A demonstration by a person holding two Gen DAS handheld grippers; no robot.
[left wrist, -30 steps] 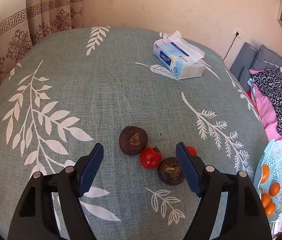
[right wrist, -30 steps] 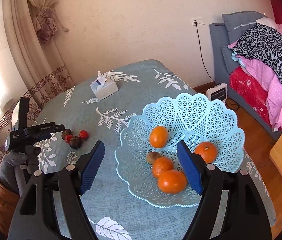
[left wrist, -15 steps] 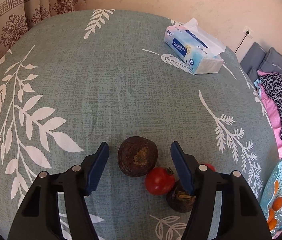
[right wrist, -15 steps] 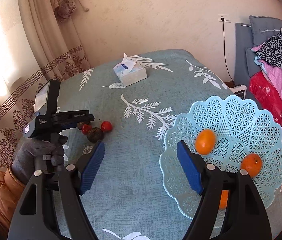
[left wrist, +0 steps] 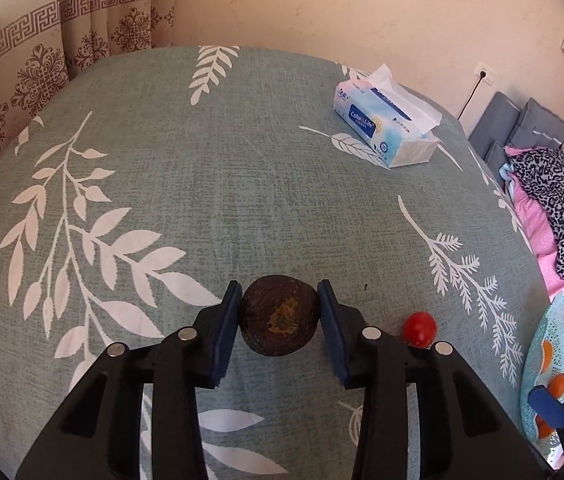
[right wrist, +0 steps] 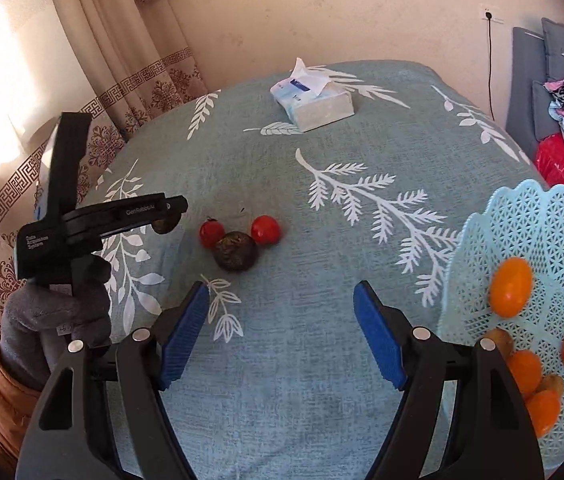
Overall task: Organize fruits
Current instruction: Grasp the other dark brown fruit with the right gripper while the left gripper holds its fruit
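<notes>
Left tongs [left wrist: 278, 312] now clamped around dark fruit [left wrist: 279, 314]; right tongs [right wrist: 280, 332] wide, empty, above tablecloth [right wrist: 322, 380].

The left gripper [left wrist: 277, 312], whose jaws stood wide over the fruit cluster a second ago, has closed on the dark brown wrinkled round fruit [left wrist: 279, 315]; both blue pads [left wrist: 230, 320] now touch its sides. In the right wrist view that fruit [right wrist: 163, 225] now sits apart from the two red cherry tomatoes [right wrist: 265, 229] and the second dark round fruit [right wrist: 236, 256]. The right gripper [right wrist: 282, 334] has swung from the pale blue lattice plastic basket [right wrist: 542, 220] toward that cluster.
</notes>
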